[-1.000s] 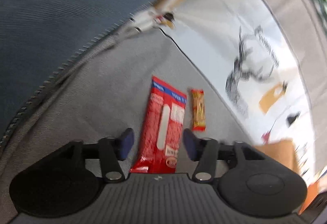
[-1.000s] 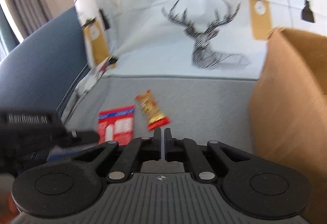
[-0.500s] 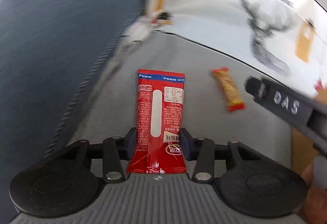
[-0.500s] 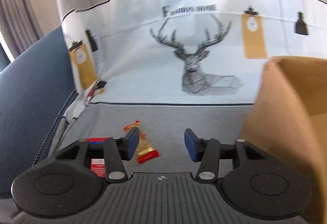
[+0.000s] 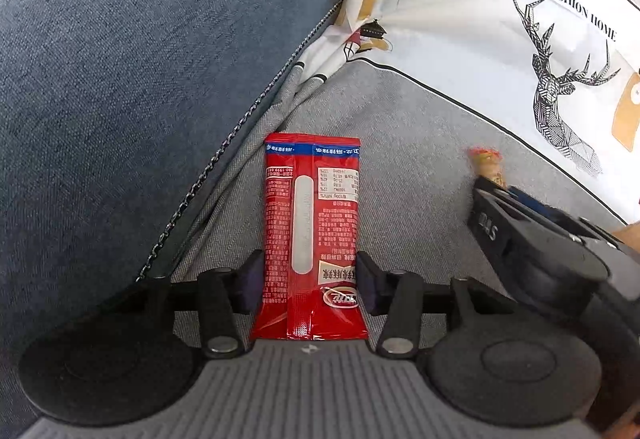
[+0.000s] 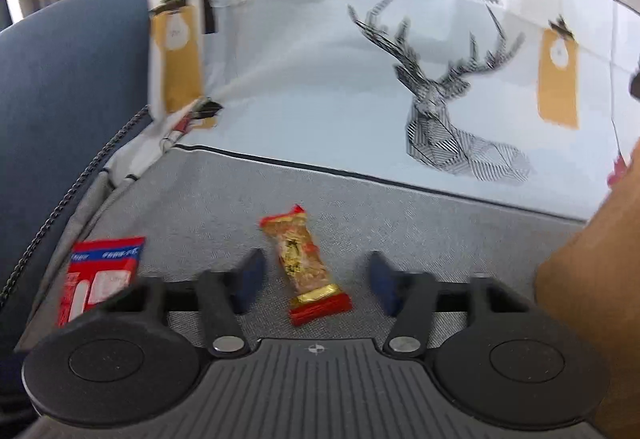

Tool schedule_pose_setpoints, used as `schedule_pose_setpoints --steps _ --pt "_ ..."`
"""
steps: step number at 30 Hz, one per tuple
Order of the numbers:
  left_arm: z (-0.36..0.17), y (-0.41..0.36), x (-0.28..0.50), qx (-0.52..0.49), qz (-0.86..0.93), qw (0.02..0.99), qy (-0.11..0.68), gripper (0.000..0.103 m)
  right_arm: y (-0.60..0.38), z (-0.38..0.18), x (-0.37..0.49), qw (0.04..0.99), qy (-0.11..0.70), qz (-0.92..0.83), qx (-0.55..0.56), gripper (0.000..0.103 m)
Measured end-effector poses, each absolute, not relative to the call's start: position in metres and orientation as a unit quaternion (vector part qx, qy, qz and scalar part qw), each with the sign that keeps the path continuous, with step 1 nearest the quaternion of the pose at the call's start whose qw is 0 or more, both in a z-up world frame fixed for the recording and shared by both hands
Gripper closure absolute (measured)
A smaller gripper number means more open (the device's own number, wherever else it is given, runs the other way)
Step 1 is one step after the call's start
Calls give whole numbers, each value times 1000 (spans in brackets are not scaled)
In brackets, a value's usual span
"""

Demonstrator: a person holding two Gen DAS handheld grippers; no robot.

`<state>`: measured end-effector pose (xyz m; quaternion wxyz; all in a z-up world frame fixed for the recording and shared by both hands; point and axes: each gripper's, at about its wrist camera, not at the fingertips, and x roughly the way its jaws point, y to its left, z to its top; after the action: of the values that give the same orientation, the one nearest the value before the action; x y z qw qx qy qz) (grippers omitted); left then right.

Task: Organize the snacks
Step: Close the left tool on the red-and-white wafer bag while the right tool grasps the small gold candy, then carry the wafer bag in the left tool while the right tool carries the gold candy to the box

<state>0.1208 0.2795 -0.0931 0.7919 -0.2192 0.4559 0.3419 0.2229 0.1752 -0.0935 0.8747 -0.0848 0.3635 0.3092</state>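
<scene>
A red snack packet lies flat on the grey cloth. My left gripper is shut on it, with a pad against each long edge near its lower end. To its right lies a small gold-and-red candy bar. My right gripper straddles that bar with its jaws closing. Both pads stand clear of the wrapper, and the bar lies slightly tilted between them. The candy bar's far end shows in the left wrist view, just beyond the right gripper's black body. The red packet sits at the left of the right wrist view.
A dark blue cushion with a zip rises on the left. A white cloth with a deer print stands behind the snacks. The brown cardboard box is close on the right.
My left gripper narrowed onto the red packet and rolled so the packet sits straight. My right gripper went from shut to open and dropped over the candy bar, nearer the left one.
</scene>
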Motion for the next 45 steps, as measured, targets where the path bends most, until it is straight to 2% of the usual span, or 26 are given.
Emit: schedule_pose_setpoints --steps 5,13,22,32,40,45 --pt "-90 282 117 -235 346 789 450 60 170 -85 216 879 357 311 -65 85" --pt "-79 285 92 -317 324 783 426 68 128 -44 180 892 327 311 -21 85" --pt "-43 256 41 -357 255 822 364 69 43 19 108 900 252 354 -16 85" --pt "-14 193 0 -307 213 867 330 69 -83 54 57 914 162 366 -66 85" --pt "-4 146 10 -278 187 891 306 69 -182 43 67 934 169 311 -52 85" --pt "9 113 26 -245 155 920 265 69 -225 34 81 944 179 275 -25 85"
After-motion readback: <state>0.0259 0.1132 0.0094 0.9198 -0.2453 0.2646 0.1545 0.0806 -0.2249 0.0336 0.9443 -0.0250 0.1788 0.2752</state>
